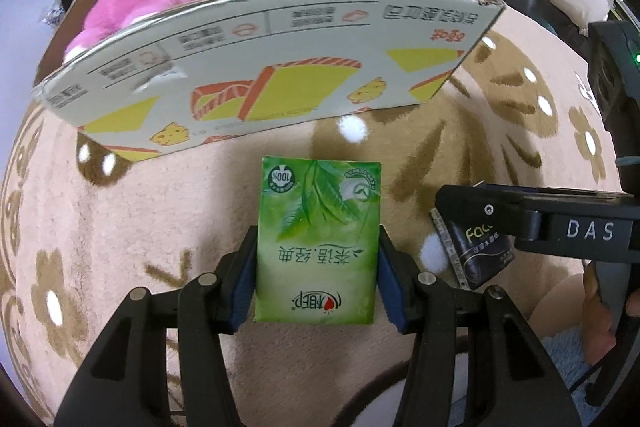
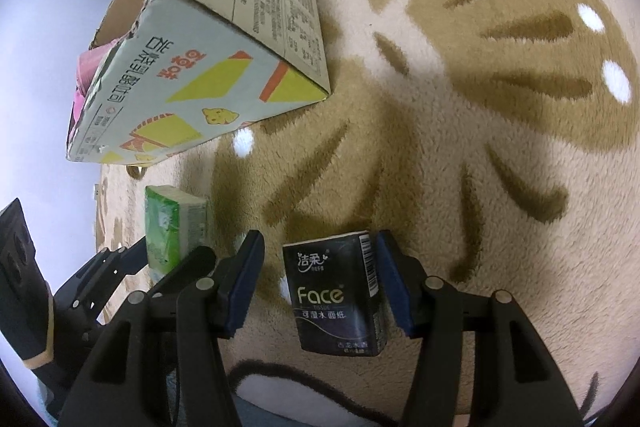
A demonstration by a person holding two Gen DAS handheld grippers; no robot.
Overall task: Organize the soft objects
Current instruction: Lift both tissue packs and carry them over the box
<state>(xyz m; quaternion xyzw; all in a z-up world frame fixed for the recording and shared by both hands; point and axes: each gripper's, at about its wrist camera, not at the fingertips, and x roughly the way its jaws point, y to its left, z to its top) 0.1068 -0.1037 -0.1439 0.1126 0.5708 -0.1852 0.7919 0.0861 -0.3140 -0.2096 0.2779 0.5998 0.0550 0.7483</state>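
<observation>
Glossy plastic film wraps the green tissue pack (image 1: 318, 243) and black tissue pack (image 2: 340, 297); the cardboard box (image 1: 260, 67) is matt, the rug (image 2: 460, 167) fleecy pile.

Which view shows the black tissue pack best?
The right wrist view: the black tissue pack shows its whole printed front between that gripper's fingers. The left wrist view catches only its corner, mostly hidden behind the right gripper.
</observation>
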